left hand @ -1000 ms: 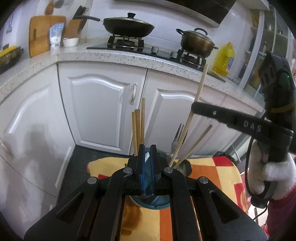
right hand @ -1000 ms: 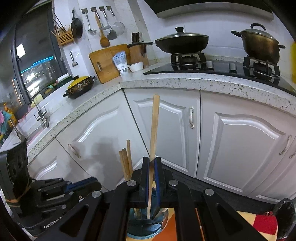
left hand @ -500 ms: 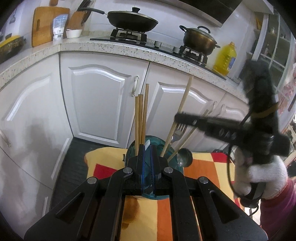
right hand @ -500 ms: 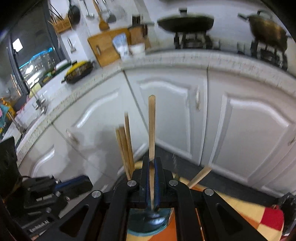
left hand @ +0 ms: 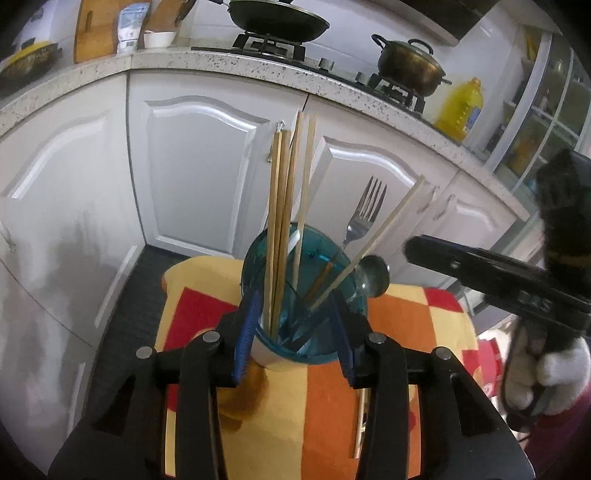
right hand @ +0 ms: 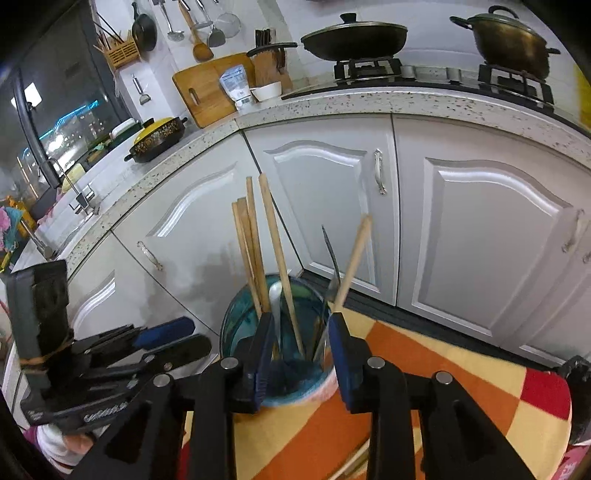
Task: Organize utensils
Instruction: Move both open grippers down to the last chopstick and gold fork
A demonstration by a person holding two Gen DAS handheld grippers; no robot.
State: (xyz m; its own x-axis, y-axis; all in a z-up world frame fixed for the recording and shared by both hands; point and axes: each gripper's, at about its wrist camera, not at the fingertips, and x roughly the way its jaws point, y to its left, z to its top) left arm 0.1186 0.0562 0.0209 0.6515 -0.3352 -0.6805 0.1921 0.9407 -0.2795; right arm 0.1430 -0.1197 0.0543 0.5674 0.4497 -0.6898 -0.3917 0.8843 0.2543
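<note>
Both grippers, left gripper (left hand: 295, 328) and right gripper (right hand: 301, 354), have just opened and grip nothing; the cup (left hand: 303, 291) sits between their jaws, and a knock could tip the leaning chopstick (left hand: 373, 247) at two o'clock.

- The holder (left hand: 295, 295) stands on the cloth-covered desk (left hand: 314, 406), before the cabinets (left hand: 195, 177).
- In the holder — chopsticks (left hand: 282, 206) upright at left, a fork (left hand: 364, 216) and spoon (left hand: 371, 277) at right.
- One chopstick (left hand: 360, 421) lies on the cloth, nearer the camera.
- Behind, on the counter (left hand: 258, 70) — a pan (left hand: 277, 18) and pot (left hand: 410, 66).
</note>
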